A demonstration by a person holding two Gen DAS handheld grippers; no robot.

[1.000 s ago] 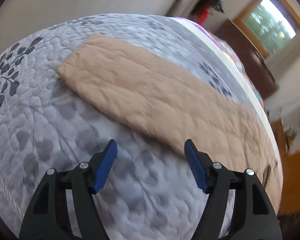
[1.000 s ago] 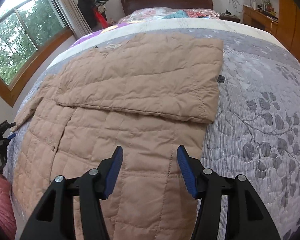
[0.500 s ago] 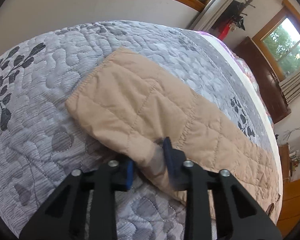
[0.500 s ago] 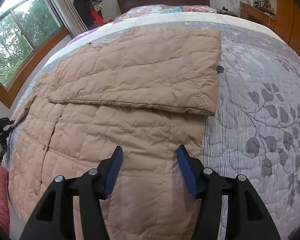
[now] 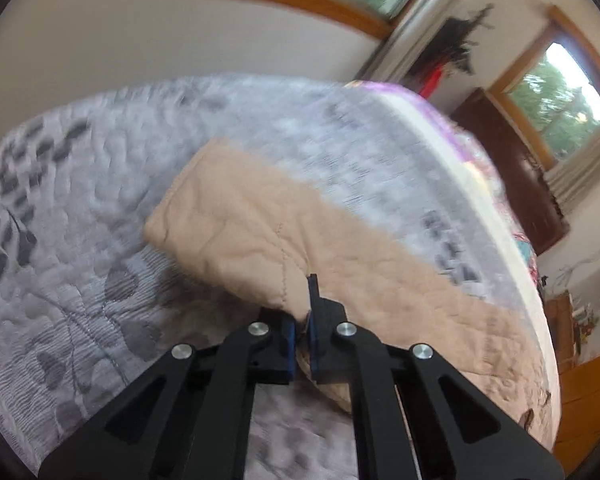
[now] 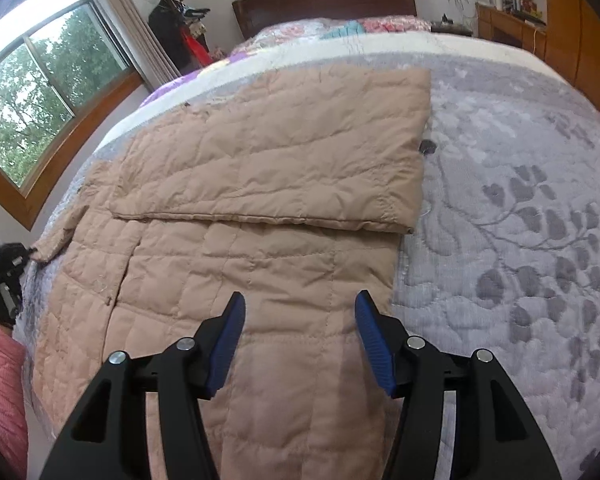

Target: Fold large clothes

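Left wrist view, blurred: the left gripper (image 5: 303,322) is clamped on the tan quilted coat's sleeve (image 5: 236,232), lifting its edge off the grey bedspread (image 5: 80,280).

Right wrist view: the right gripper (image 6: 300,336) hangs with jaws apart over the coat (image 6: 260,200) spread on the bed; no writing is legible.

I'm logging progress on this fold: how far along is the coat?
Done: one sleeve already lies folded across the coat on the bed. In hand: the left hand-held gripper is shut on the other sleeve, near its cuff end. Left: bringing that sleeve over and folding the body; the right hand-held gripper hovers open above the coat's lower part.
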